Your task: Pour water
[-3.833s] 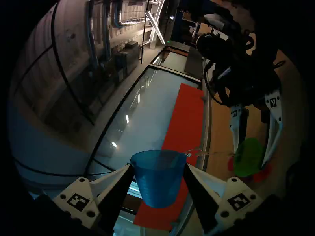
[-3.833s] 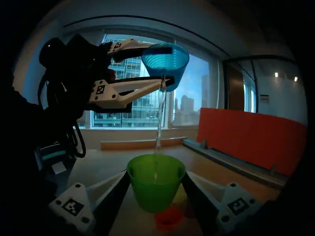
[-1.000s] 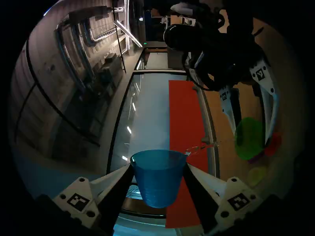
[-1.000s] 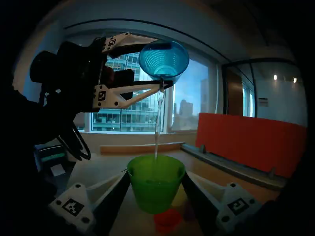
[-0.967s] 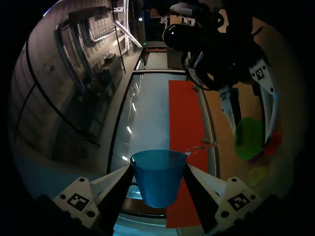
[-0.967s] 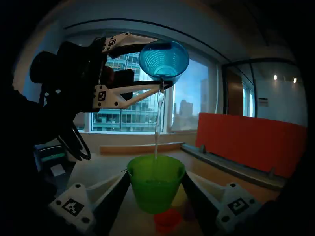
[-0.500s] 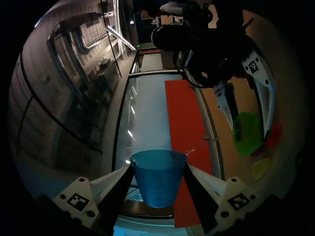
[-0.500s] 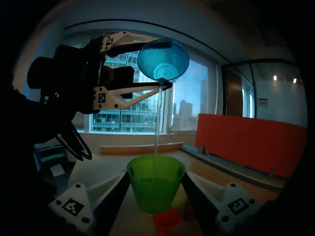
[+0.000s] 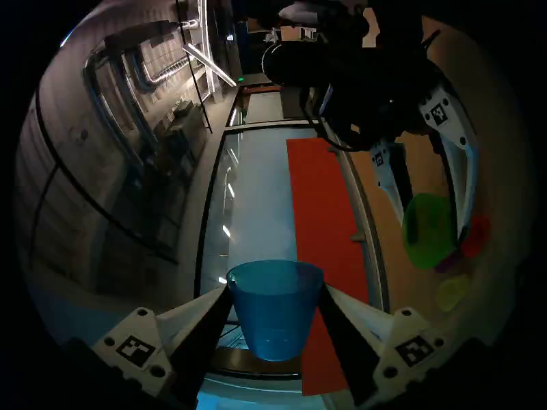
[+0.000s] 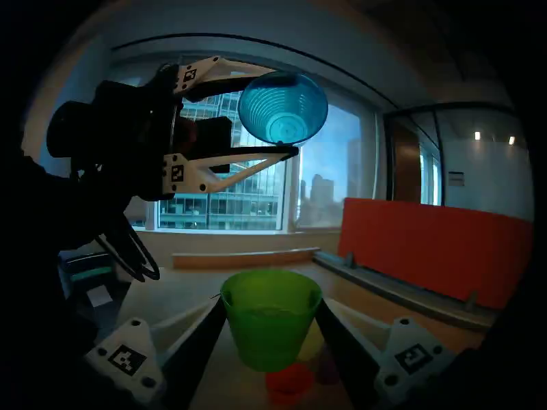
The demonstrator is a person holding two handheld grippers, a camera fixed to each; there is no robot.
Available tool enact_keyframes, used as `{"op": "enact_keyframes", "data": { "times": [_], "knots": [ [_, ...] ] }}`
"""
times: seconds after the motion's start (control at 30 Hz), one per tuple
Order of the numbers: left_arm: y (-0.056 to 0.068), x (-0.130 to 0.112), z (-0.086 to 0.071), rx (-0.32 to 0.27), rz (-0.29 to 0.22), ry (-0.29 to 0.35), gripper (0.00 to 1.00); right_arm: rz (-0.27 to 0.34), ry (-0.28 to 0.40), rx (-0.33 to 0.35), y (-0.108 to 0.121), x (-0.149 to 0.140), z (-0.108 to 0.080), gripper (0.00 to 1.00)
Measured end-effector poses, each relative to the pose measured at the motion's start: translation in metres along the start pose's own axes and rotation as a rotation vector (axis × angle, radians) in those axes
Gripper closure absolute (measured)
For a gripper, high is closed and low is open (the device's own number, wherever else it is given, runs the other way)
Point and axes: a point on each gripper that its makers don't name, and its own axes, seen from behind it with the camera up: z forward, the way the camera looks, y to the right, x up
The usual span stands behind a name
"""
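Left gripper [image 9: 275, 295]: jaws clamped on the blue cup [image 9: 275, 321], one finger on each side of its wall just under the rim. In the right gripper view that cup is up high and lying on its side, mouth toward the camera and inner bottom visible, with the fingers above and below it.

Right gripper [image 10: 271, 301]: jaws clamped on the green cup [image 10: 271, 331]. It is upright, mouth up, wall pinched on both sides below the rim.

The blue cup is above the green one, well apart. The green cup is held off the tabletop [image 10: 171, 290], over its near part. A red cup [image 10: 290, 383] sits on the tabletop just under it, and a yellowish item [image 9: 451, 292] sits close beside it.

An orange panel [image 10: 437, 246] runs along the tabletop's right edge, a window [image 10: 225, 198] along the far edge. Can't tell the fill level in the green cup.
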Motion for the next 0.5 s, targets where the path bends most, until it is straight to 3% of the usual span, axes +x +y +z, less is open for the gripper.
{"op": "enact_keyframes", "data": {
  "times": [0.2,0.5],
  "knots": [
    [0.0,-0.011,0.005,0.0,-0.09,-0.022,0.15,0.001,0.002,-0.004,0.001,0.0,0.0,0.1],
    [0.001,-0.025,0.01,-0.007,-0.322,-0.048,0.15,0.004,0.005,-0.012,0.003,-0.002,-0.002,0.1]
  ]
}}
